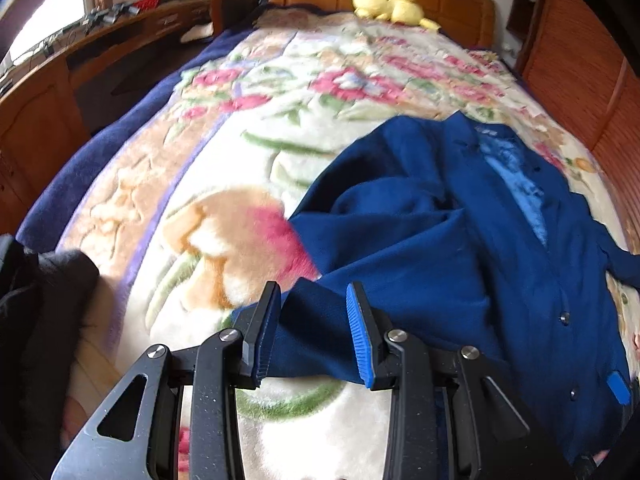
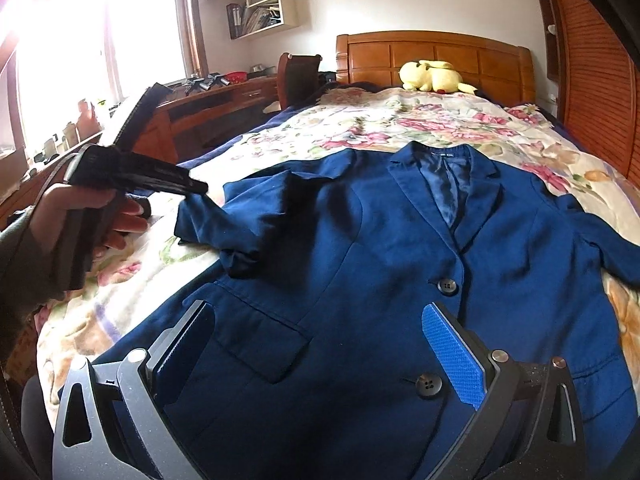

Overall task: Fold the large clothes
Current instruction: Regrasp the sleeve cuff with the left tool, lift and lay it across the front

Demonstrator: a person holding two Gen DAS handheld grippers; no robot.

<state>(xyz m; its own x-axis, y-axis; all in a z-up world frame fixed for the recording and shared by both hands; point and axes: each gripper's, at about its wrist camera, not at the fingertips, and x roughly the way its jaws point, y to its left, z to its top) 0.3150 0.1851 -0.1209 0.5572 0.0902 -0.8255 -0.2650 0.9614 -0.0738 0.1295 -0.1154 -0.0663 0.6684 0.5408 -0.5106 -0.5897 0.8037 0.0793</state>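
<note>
A dark blue blazer (image 2: 360, 240) lies face up on the floral blanket, collar toward the headboard, buttons down the front. It also shows in the left wrist view (image 1: 480, 248). My left gripper (image 1: 314, 320) has the end of the blazer's left sleeve (image 1: 316, 336) between its fingers and holds it lifted off the bed; in the right wrist view it (image 2: 192, 190) pinches the sleeve tip (image 2: 196, 216). My right gripper (image 2: 320, 344) is open, hovering over the blazer's lower front near the pocket flap (image 2: 264, 344), holding nothing.
The bed's floral blanket (image 1: 224, 200) extends left of the blazer. A yellow plush toy (image 2: 434, 76) lies by the wooden headboard (image 2: 432, 54). A wooden desk (image 2: 224, 100) runs along the left and a slatted wardrobe (image 2: 592, 80) stands at the right.
</note>
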